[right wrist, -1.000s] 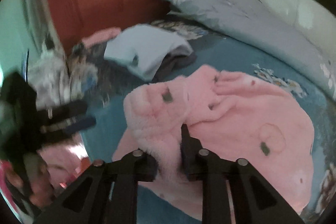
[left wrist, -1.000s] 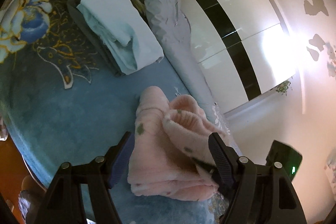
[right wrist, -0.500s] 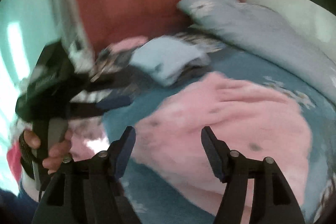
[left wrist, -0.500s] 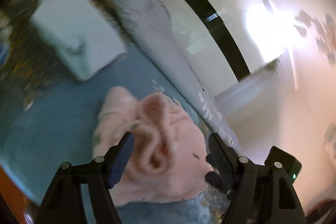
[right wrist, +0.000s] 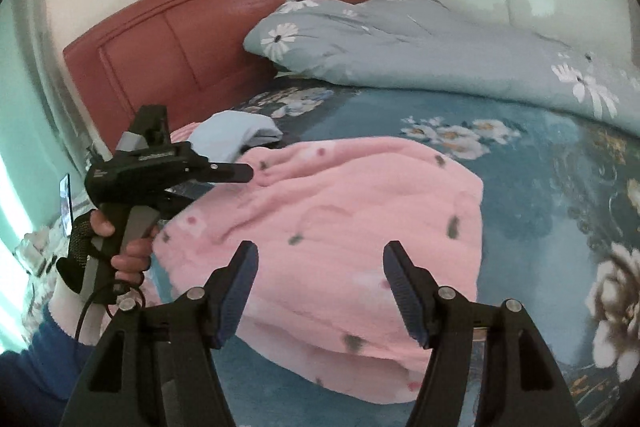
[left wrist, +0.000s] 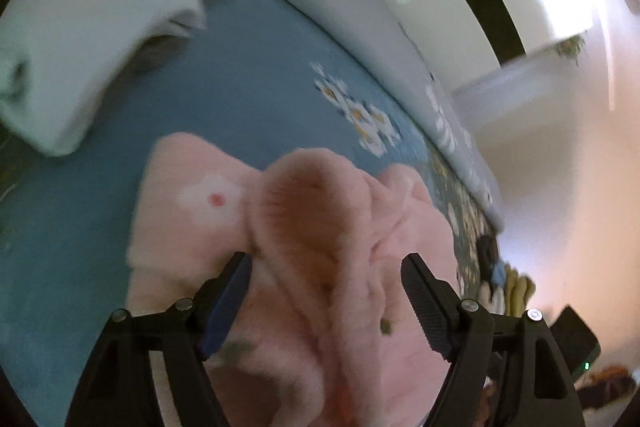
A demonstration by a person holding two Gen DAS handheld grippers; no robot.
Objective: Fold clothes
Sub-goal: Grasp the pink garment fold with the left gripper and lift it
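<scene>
Two grippers work over a pink fleece garment that lies bunched on the blue floral bedspread, in front of a folded pale blue garment and a grey daisy-print quilt. The right gripper stands wide, its jaws having just been opening, and nothing is pinched between them; the pink fleece spreads on the bed beyond its fingertips. The left gripper also stands wide, its jaws having opened a little further, with a raised fold of the pink fleece between the fingers; whether the pads press on it cannot be told through the blur. In the right wrist view the person's left hand grips the left gripper's handle at the near left edge of the garment, before the red headboard.
</scene>
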